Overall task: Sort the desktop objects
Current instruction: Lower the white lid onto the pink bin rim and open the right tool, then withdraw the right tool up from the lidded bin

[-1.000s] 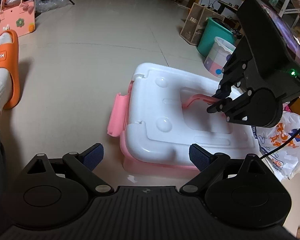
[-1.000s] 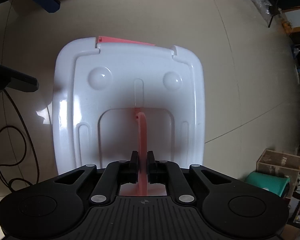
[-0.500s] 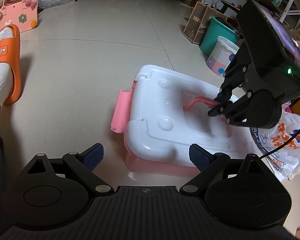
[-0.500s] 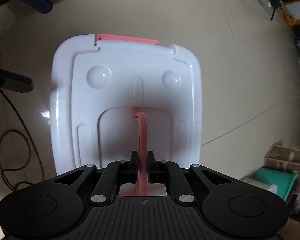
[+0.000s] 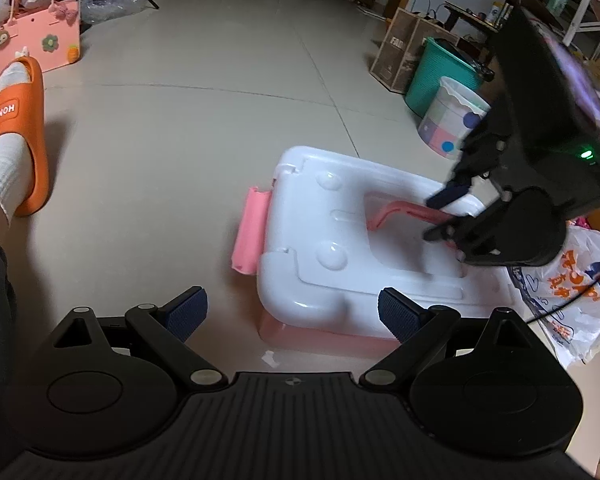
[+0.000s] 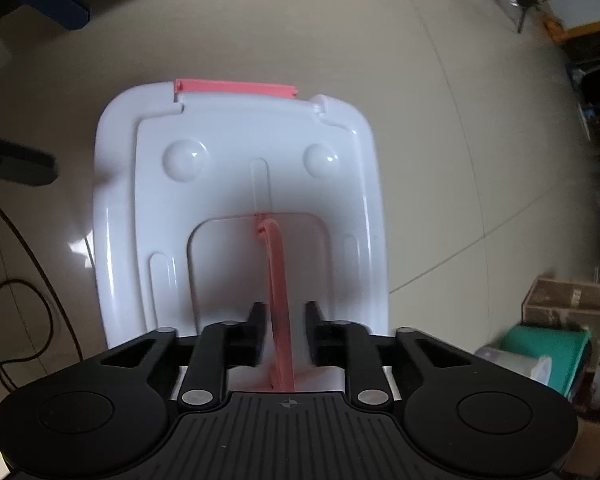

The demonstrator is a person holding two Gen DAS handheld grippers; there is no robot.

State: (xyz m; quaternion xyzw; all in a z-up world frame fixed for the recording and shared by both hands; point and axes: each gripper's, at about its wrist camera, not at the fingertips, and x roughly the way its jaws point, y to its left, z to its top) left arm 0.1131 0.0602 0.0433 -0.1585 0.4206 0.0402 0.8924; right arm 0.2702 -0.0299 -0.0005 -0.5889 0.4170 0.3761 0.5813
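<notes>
A pink storage box with a white lid (image 5: 324, 232) sits on the tiled floor; it also shows in the right wrist view (image 6: 228, 148). Its pink carry handle (image 6: 278, 272) stands up from the lid's recess, also seen in the left wrist view (image 5: 404, 212). My right gripper (image 6: 285, 328) is open, its fingers on either side of the handle with a gap on each side; it shows in the left wrist view (image 5: 446, 216) over the lid. My left gripper (image 5: 292, 312) is open and empty, just in front of the box's near corner. A pink latch (image 5: 250, 236) hangs open on the box's left side.
A foot in an orange slipper (image 5: 18, 132) is at the left. A pink handbag (image 5: 36, 36) stands far left. A printed plastic bag (image 5: 576, 292) lies right of the box. A teal bucket (image 5: 440, 72), a small pail (image 5: 452, 120) and a cardboard box (image 5: 400, 48) stand behind. A black cable (image 6: 20, 280) runs left.
My right gripper has opened and let go of the pink handle, which still stands between its fingers. The box now looks lower and farther away. My left gripper stayed open.
</notes>
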